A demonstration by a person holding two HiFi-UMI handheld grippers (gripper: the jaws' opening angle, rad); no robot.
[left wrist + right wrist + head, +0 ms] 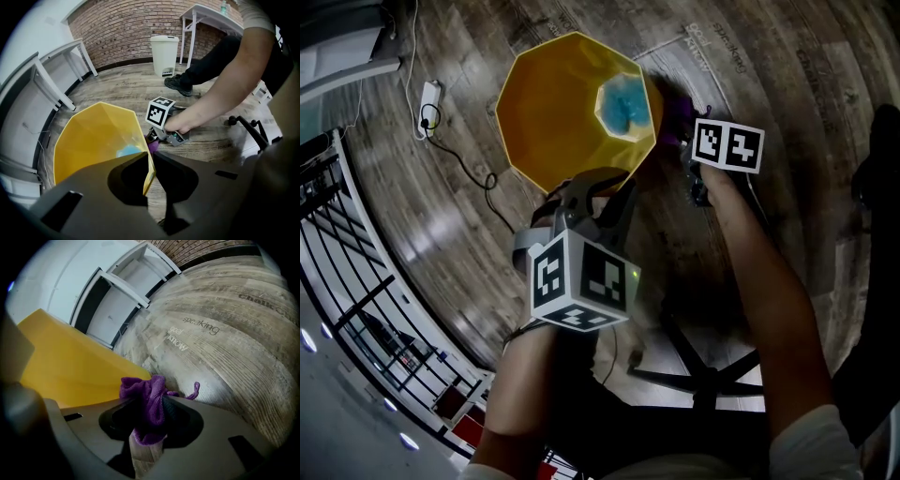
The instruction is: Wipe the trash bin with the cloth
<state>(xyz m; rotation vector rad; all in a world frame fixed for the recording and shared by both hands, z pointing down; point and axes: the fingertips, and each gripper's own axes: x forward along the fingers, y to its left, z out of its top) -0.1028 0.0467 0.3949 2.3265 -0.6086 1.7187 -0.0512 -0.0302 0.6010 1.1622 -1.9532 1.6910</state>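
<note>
A yellow, faceted trash bin (567,98) stands on the wooden floor (441,216), its opening facing the head view and a blue patch (623,108) showing at its bottom. The left gripper (149,161) points steeply down at the bin's near edge; its fingers (101,201) are nearly together and pinch the thin yellow wall at the rim, one finger inside the bin and one outside. The right gripper (150,408) sits at the bin's right side, low by the floor. Its fingers (213,427) are clamped on a bunched purple cloth (143,392), which bulges out above them with a thin loop trailing to the right. The cloth lies just beside the bin's outer wall; whether it touches cannot be told. In the left gripper view, a white pedal bin (164,54) stands well apart against a brick wall (126,33). A power strip (428,94) with its cable lies on the floor left of the yellow bin.
</note>
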